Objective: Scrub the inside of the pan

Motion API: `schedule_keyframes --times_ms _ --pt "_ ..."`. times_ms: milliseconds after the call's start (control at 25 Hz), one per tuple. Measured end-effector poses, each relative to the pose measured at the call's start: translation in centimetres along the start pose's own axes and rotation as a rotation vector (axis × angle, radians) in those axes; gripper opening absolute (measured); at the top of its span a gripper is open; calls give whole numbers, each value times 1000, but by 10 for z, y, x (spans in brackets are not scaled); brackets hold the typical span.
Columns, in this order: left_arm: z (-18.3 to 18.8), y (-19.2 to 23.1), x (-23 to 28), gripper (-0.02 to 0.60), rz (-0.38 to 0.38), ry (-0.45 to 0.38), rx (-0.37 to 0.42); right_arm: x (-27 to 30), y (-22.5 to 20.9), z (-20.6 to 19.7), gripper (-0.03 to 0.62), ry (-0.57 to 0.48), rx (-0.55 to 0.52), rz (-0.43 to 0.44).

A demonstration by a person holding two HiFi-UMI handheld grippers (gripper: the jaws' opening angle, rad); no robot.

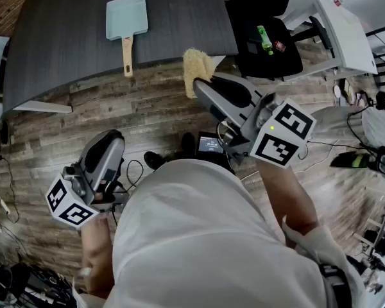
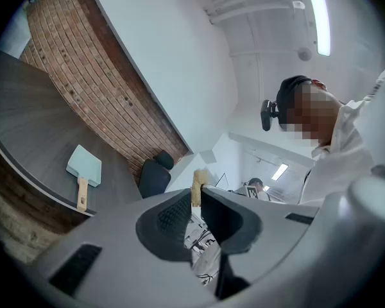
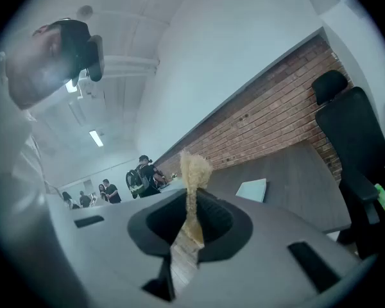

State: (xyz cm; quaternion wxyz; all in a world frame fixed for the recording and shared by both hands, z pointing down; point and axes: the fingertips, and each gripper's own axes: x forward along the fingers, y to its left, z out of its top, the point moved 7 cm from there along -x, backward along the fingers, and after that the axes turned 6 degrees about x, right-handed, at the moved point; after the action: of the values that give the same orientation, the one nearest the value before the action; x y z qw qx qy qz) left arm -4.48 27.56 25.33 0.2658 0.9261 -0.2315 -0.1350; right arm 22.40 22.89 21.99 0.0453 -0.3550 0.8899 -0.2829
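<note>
**Item: pan [image 1: 126, 17].** Pale blue, square and shallow, with a wooden handle [image 1: 127, 56]. It lies flat on the dark grey table [image 1: 58, 43], near the edge closest to the person. Its long axis runs away from the person: the handle end points back to the table edge and the bowl lies beyond it. Nothing touches it and nothing rests in it.

**Item: right gripper [image 1: 199, 85].** The jaws are clamped on a yellowish, fibrous scrub pad [image 1: 197, 65]. The right gripper view shows the pad pinched between the jaws, with its frayed top standing clear above them. The gripper sits at the table's near edge and points roughly level.

**Item: left gripper [image 1: 110, 145].** The jaws are closed with nothing in them. It is held low beside the person's hip, over the wooden floor [image 1: 147, 117], well short of the table.

**Relation of note.** The pan lies ahead of the pad and off to its left, well apart from it. The right gripper is plainly the nearer of the two. By my judgement, scrubbing has not begun. The pad must travel left and forward over the table, then come down into the bowl. The handle faces the person, so the idle left gripper could reach it to steady the pan. An unsteadied pan would likely slide under the rubbing.
</note>
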Motion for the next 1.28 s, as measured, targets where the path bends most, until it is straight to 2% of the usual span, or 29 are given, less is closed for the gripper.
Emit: schedule_keyframes --times_ms 680,920,1280 --pt "-18 -6 21 54 29 32 -19 -14 -14 -1 51 37 -53 -16" --pt "-29 -9 21 54 63 23 -18 -17 -20 -9 51 57 -33 18" --pt "-48 -10 67 54 144 8 -40 -38 -75 -1 51 123 -8 25"
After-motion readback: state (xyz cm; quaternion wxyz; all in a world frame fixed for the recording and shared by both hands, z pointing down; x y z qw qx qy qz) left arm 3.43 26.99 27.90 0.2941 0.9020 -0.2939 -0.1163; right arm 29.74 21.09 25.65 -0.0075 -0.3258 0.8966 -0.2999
